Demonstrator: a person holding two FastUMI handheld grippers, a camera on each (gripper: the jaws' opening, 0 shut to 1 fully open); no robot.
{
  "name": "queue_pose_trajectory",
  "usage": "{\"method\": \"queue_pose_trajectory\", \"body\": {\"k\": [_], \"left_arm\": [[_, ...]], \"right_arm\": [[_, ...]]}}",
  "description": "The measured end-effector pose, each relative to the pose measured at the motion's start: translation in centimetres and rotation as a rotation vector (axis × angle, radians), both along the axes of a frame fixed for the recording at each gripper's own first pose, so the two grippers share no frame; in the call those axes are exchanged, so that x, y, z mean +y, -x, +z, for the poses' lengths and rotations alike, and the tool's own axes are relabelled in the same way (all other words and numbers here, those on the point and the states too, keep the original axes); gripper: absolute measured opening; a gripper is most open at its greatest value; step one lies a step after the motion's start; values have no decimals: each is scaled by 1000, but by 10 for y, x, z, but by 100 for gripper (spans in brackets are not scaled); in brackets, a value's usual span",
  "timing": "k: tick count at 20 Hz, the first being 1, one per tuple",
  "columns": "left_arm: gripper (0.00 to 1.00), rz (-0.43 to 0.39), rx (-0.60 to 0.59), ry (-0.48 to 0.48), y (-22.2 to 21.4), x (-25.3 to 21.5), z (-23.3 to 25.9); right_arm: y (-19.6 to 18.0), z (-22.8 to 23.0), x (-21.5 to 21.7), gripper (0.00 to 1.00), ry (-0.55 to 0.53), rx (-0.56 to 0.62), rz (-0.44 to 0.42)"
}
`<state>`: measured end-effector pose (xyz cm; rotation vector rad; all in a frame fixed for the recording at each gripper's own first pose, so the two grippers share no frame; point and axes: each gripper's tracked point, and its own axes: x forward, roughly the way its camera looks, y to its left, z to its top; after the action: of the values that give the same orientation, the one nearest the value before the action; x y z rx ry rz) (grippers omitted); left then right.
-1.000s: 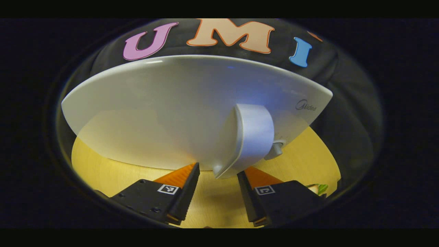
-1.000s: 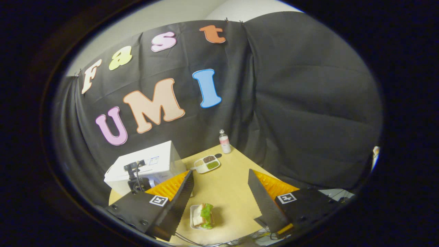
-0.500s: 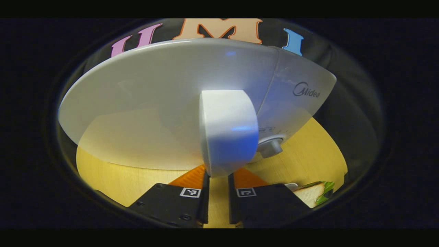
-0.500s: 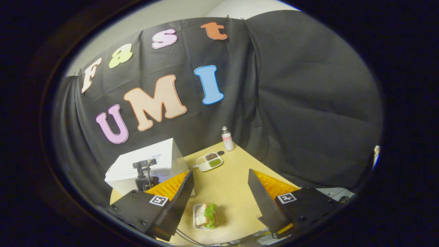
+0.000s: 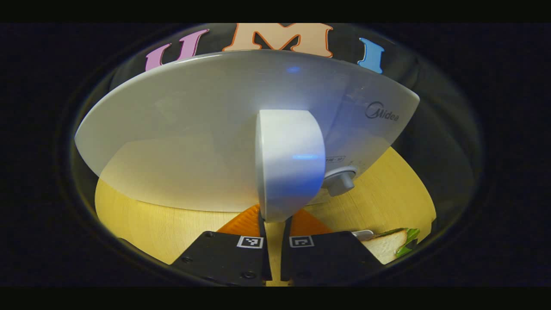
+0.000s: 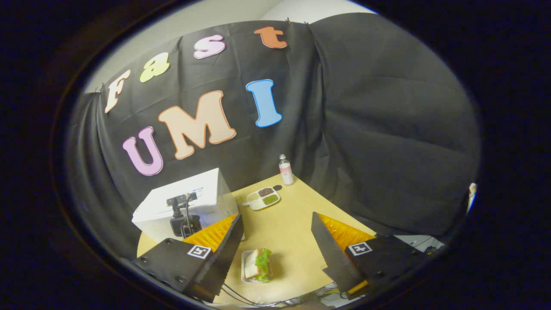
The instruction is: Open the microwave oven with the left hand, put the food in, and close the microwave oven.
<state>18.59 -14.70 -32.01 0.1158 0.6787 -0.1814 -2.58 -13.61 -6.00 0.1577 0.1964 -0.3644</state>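
A white microwave stands close in the left gripper view, and its door looks closed. My left gripper is shut on the lower end of the white door handle, one finger on each side. A sandwich with lettuce lies to the lower right. In the right gripper view the microwave stands at the table's left with the left gripper at its front. The sandwich rests on a small white plate near the front edge. My right gripper hangs open high above the table, holding nothing.
A grey knob sticks out of the microwave's control panel, right of the handle. A white divided tray with beans and a small bottle stand at the far side of the wooden table. Cables hang at the front edge.
My left gripper moved in and went from open to shut on the door handle. The right gripper stayed open and drifted only slightly.
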Motion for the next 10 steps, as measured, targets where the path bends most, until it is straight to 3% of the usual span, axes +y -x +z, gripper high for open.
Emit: {"method": "queue_pose_trajectory", "body": {"k": [10], "left_arm": [[6,27,-34,6,3,1,3]], "right_arm": [[17,-25,2,92,-6,58,20]]}}
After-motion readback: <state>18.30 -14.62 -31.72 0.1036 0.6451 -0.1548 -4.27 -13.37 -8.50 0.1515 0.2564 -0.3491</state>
